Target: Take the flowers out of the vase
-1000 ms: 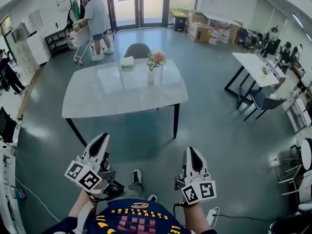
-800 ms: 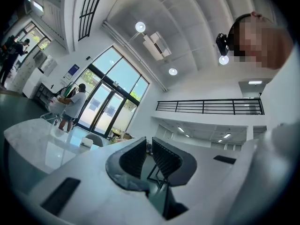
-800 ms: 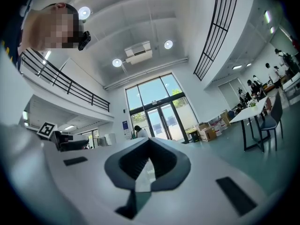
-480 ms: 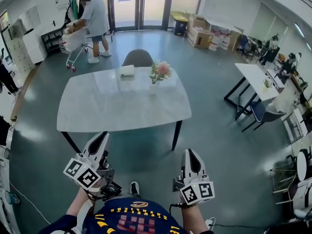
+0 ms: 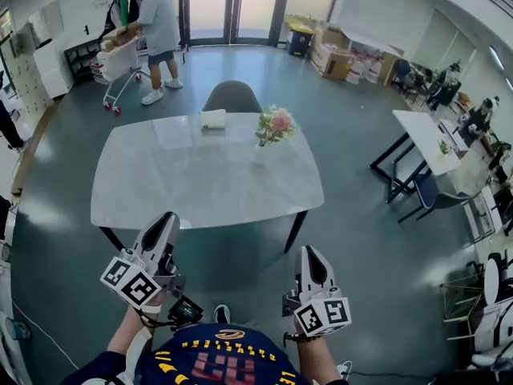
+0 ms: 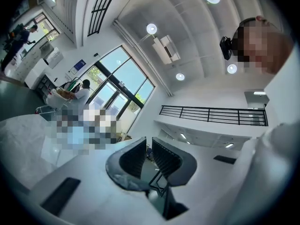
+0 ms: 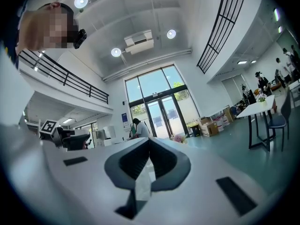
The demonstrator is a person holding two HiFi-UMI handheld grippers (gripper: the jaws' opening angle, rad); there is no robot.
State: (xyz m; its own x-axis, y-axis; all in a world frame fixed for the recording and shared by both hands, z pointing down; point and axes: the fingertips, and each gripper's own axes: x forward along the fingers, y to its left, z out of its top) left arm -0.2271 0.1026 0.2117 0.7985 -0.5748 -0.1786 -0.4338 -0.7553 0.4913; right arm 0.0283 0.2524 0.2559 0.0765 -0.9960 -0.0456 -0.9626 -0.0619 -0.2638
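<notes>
Here I stand, short of the desk (image 5: 144, 191), both grippers held out low in front of me. My left gripper (image 5: 166, 219) has its jaws a narrow slit apart with nothing between the dark ribbed pads. My right gripper (image 5: 309, 253) has its jaws pressed together at the tips, and it grips nothing either. The flowers (image 5: 276, 124) are well ahead of both grippers, on the far half of the pale, glossy desk, somewhat nearer my right gripper's line than my left's. They are a small, tight bunch: pink and cream blooms with a bit of green leaf at the left side, sitting upright in the vase (image 5: 262, 152). The vase is small and whitish, so it almost melts into the desk top and I cannot make out its shape. To the left of the flowers, further out from my left gripper, lies a small white box (image 5: 213, 119), and just past it a grey chair (image 5: 232, 96) is tucked against the desk's far edge. Way beyond, near the glass doors, a person (image 5: 158, 24) stands at a cart (image 5: 116, 58).
</notes>
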